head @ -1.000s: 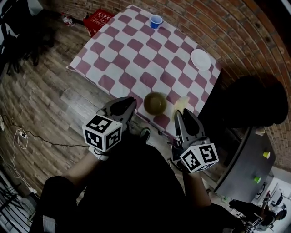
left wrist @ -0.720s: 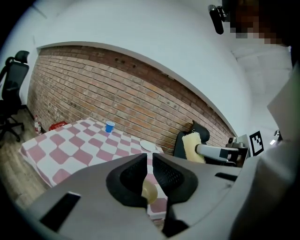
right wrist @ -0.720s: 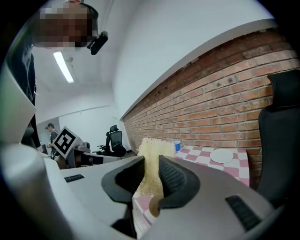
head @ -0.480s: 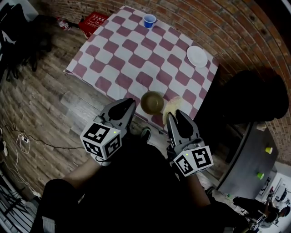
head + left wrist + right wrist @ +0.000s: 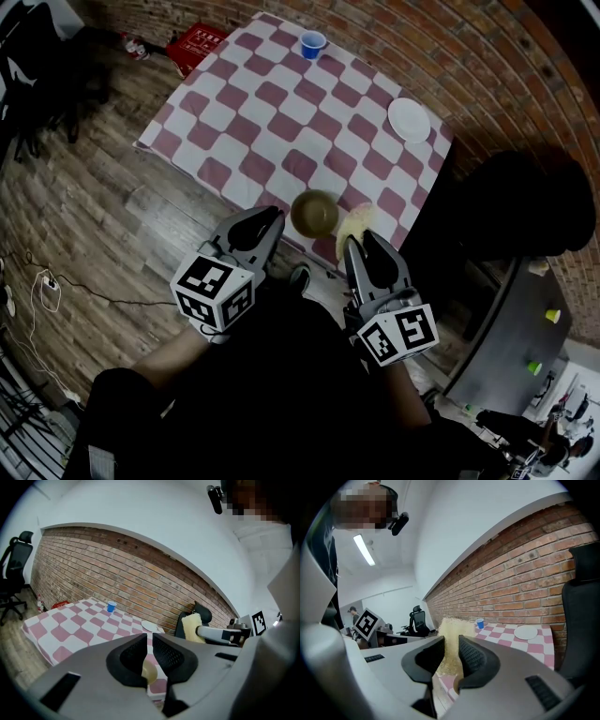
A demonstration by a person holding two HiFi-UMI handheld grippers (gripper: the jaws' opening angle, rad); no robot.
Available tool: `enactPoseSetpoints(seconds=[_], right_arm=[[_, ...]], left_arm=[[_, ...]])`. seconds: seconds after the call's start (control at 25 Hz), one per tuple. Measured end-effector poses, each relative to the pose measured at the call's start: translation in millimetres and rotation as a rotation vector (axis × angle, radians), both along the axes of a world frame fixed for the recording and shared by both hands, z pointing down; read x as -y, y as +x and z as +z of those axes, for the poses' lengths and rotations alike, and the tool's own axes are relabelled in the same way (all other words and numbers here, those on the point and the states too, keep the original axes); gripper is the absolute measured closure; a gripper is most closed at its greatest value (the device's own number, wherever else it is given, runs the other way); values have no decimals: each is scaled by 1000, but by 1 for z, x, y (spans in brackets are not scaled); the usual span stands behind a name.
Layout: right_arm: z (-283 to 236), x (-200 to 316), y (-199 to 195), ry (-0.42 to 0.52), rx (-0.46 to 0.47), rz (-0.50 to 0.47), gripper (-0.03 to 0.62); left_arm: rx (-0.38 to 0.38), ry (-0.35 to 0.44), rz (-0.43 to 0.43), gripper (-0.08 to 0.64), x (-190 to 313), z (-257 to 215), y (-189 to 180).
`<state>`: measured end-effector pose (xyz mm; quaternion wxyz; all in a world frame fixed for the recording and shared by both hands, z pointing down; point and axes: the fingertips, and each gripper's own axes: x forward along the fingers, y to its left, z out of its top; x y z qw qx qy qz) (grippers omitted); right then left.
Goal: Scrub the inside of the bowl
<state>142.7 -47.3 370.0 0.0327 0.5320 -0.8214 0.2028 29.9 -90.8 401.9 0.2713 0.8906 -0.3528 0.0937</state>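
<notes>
Brickwork (image 5: pixel 469 47) curves along the top and right of the head view, and a wood-plank floor (image 5: pixel 94 206) spreads across the left. Between them stands the table (image 5: pixel 272 131), covered in a red-and-white check. The bowl (image 5: pixel 314 214), olive-brown, sits on the check at the table's near edge, just above the middle of the frame.

Our left gripper (image 5: pixel 273 219) points at the bowl from the lower left, close beside its rim. We cannot tell whether it touches. Its jaws stand nearly together with a slim gap and nothing pinched, and the bowl shows low down through that gap in the left gripper view. Our right gripper (image 5: pixel 361 244) is clamped on a fluffy yellow sponge (image 5: pixel 353 223), which hangs just right of the bowl.

Farther up the table a blue cup (image 5: pixel 314 44) stands near the top edge, and a white plate (image 5: pixel 411 120) lies toward the right edge, both well apart from the bowl. A black office chair (image 5: pixel 511 206) crowds the table's right side. A grey cabinet (image 5: pixel 511 328) sits at lower right, and cables (image 5: pixel 47 281) trail over the floor at far left. Our dark clothing fills the lower middle.

A red crate (image 5: pixel 202 42) at upper left carries white lettering too small for us to read. Each gripper's cube shows black-and-white square markers.
</notes>
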Motion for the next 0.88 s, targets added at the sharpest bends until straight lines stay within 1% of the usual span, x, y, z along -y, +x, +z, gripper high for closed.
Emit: enactPoseSetpoints(seconds=[0.44, 0.88], right_arm=[[3, -1, 7, -5, -8, 13, 489], [4, -1, 6, -4, -20, 10, 489]], left_arm=[[10, -2, 9, 512, -1, 4, 6], [16, 4, 7, 512, 0, 3, 6]])
